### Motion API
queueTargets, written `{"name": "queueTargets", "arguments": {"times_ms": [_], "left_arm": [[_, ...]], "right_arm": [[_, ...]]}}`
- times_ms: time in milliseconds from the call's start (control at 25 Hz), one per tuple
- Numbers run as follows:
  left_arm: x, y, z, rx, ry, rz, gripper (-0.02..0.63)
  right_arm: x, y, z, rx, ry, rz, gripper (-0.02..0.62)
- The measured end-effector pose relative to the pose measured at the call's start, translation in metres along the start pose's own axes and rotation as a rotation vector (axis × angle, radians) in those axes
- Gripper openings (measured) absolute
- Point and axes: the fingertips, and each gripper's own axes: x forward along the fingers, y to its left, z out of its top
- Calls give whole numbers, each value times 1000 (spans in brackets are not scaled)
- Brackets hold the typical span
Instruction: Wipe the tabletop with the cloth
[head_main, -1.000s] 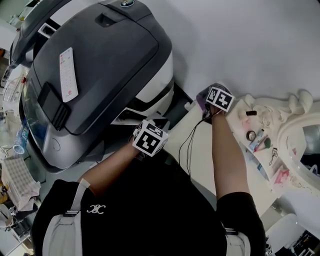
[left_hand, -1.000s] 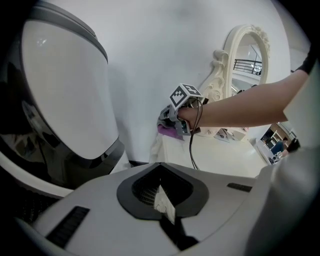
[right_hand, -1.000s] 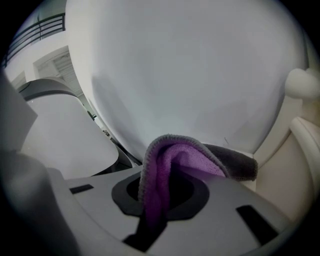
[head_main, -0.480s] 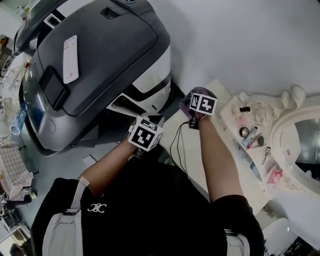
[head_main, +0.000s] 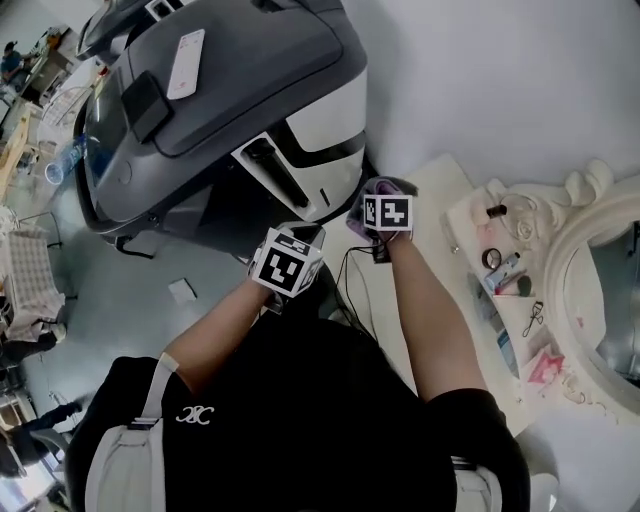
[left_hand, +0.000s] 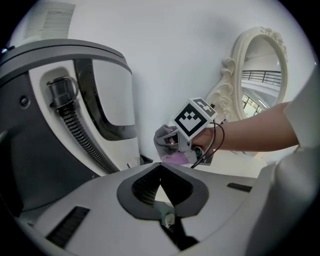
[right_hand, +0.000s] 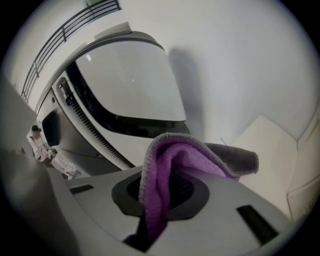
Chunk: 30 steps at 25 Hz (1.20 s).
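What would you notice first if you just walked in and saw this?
The huge grey-and-white machine grabs the eye first, filling the upper left of the head view. Next comes the bright purple cloth, pinched in the right tongs and drooping over them. At the far right stands a fancy mirror with a curly cream frame.

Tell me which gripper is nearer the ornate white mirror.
Right. The right gripper, shut on the cloth, is over the tabletop, left of the mirror in the head view. The left gripper sits farther left, beyond the right one.
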Motion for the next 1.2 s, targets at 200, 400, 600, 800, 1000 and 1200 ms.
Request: {"name": "queueTargets", "arguments": {"times_ms": [200, 400, 600, 800, 1000, 1200], "left_arm": [[-19, -13, -43, -124, -8, 64, 5], [-38, -13, -90, -231, 9, 122, 5], [-62, 2, -101, -290, -33, 164, 4], [-73, 8, -108, -274, -45, 132, 4], [-81, 18, -119, -219, -32, 68, 5], [-78, 21, -129, -162, -10, -14, 4]], "right_arm": [[2, 39, -16, -297, 25, 36, 41], [6, 64, -25, -371, 68, 123, 41], [5, 103, -40, -391, 97, 186, 41], [3, 127, -49, -356, 75, 170, 41], [-3, 131, -55, -273, 2, 76, 41], [-16, 131, -67, -154, -32, 5, 41]]}}
